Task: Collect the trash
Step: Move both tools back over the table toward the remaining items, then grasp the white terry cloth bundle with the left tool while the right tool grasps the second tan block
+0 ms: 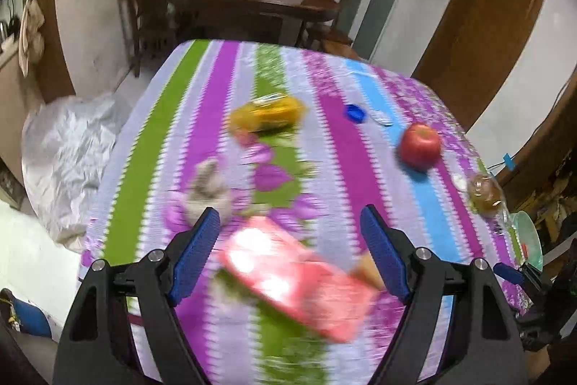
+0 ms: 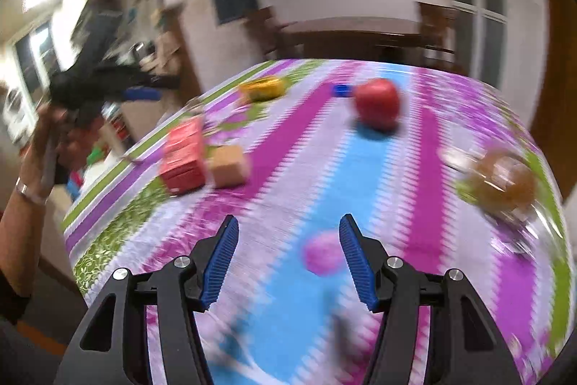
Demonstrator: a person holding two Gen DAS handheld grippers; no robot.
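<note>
Red packet point(image 1: 295, 280) smeared by blur (print unreadable); bagged item point(image 2: 505, 183) blurred, contents unclear.

Two fisheye cams, each looking fwd and downward between its own blue fingers. Left cam sits low over the bench point(image 1: 202, 103) near edge, close above a red packet point(image 1: 299, 280), facing the far wall and brown door point(image 1: 483, 35). Right cam sits further right, same heading. Both views share the striped cloth, packet, red apple point(image 2: 377, 103), yellow item point(image 1: 268, 113).
</note>
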